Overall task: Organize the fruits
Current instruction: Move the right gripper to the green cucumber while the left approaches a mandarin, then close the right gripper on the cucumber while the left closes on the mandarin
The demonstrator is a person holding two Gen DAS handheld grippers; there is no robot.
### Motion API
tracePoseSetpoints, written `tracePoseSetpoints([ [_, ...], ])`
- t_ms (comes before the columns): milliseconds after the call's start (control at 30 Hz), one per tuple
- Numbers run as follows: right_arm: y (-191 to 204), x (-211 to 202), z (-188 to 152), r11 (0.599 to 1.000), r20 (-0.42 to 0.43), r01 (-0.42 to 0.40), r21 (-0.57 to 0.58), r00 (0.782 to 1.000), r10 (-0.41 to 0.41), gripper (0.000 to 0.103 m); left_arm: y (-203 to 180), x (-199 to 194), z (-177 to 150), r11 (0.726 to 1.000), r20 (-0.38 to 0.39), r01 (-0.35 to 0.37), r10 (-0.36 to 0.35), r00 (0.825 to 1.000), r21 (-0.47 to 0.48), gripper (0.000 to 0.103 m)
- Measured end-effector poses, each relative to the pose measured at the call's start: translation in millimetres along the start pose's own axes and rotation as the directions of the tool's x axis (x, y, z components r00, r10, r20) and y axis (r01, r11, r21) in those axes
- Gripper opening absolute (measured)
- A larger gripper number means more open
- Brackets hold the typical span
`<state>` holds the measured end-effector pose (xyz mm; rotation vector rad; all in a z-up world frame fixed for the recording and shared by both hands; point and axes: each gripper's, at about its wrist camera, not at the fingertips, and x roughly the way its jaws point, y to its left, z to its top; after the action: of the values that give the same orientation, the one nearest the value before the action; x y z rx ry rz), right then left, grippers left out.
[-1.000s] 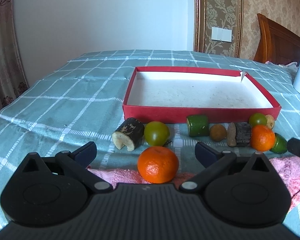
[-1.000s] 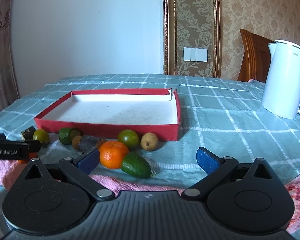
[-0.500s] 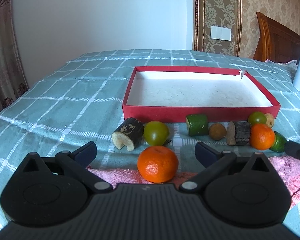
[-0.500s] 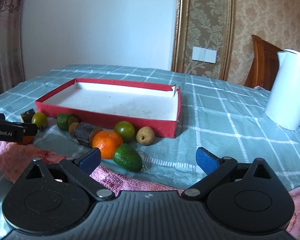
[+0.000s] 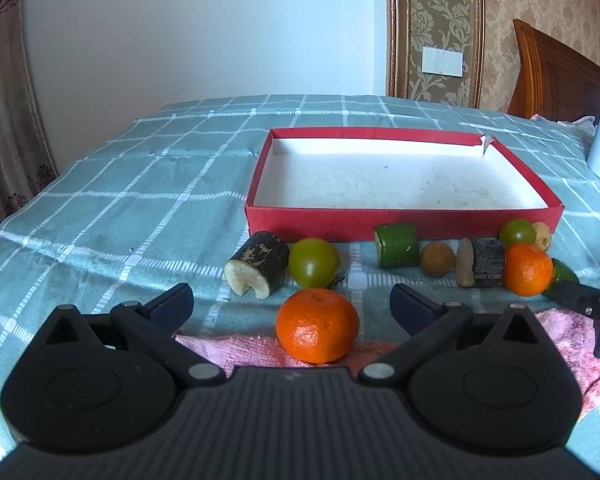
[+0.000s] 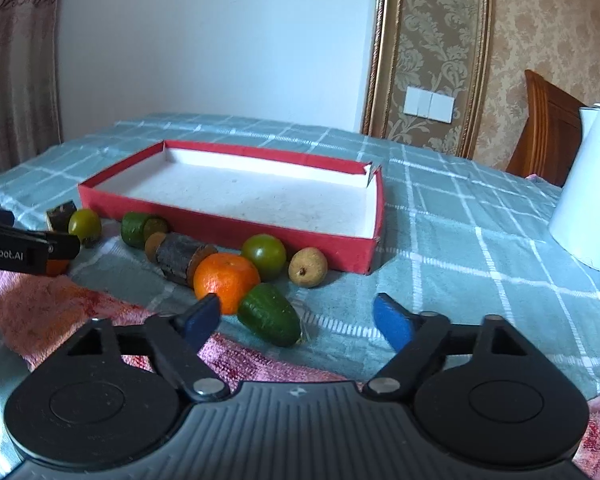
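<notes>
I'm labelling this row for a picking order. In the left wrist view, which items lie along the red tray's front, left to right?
Dark bark-covered log piece → green tomato → green cut cylinder → small brown round fruit → dark log slice → orange tangerine.

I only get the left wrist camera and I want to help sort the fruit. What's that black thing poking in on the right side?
Observer: That's the right gripper. Its jaws are closing, and the stubby green fruit lies between them, with neither pad touching it.
Child: And the white thing at the right edge? I only see a sliver.
Observer: It's a tall white kettle, standing upright on the checked cloth, off to the right of the red box and well apart from it.
</notes>
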<state>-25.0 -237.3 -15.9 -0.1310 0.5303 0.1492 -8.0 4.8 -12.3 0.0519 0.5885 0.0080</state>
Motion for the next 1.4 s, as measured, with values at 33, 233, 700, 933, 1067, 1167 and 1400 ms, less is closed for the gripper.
tracePoseSetpoints([
  [33,0.0,0.2,-0.4,1.0,-0.001,-0.002,0.003,1.0,0.002,0.082,0.3,0.6,-0.1,1.0,0.001,-0.002,0.002,1.0,0.0,0.103],
  [233,-1.0,4.7,-0.6,1.0,-0.011,0.006,-0.001,1.0,-0.006,0.082,1.9,2.6,-0.2,1.0,-0.005,-0.002,0.002,1.0,-0.002,0.103],
  [700,-1.2,19.1,-4.7,0.993,-0.058,-0.117,0.003,0.991,0.117,0.044,2.7,2.0,-1.9,1.0,-0.012,0.002,-0.003,1.0,-0.011,0.103],
  [933,-4.0,18.4,-6.0,0.992,-0.043,-0.124,0.029,0.991,0.125,0.042,5.3,-1.3,-2.6,1.0,0.001,-0.01,0.01,1.0,-0.009,0.103],
  [1067,-6.5,17.1,-6.5,0.992,-0.032,-0.121,0.047,0.992,0.123,0.038,16.1,-6.1,-4.4,1.0,0.013,-0.021,0.022,1.0,-0.021,0.103],
  [1167,-11.2,14.7,-8.0,0.989,-0.013,-0.122,0.081,0.992,0.124,0.038,25.5,-7.7,-6.2,0.999,0.018,0.0,0.001,1.0,-0.042,0.103],
  [1400,-19.7,7.0,-7.7,0.987,0.024,-0.1,0.123,0.995,0.098,0.038,19.4,-14.1,-7.3,0.994,0.039,0.112,-0.112,0.993,-0.01,0.103],
])
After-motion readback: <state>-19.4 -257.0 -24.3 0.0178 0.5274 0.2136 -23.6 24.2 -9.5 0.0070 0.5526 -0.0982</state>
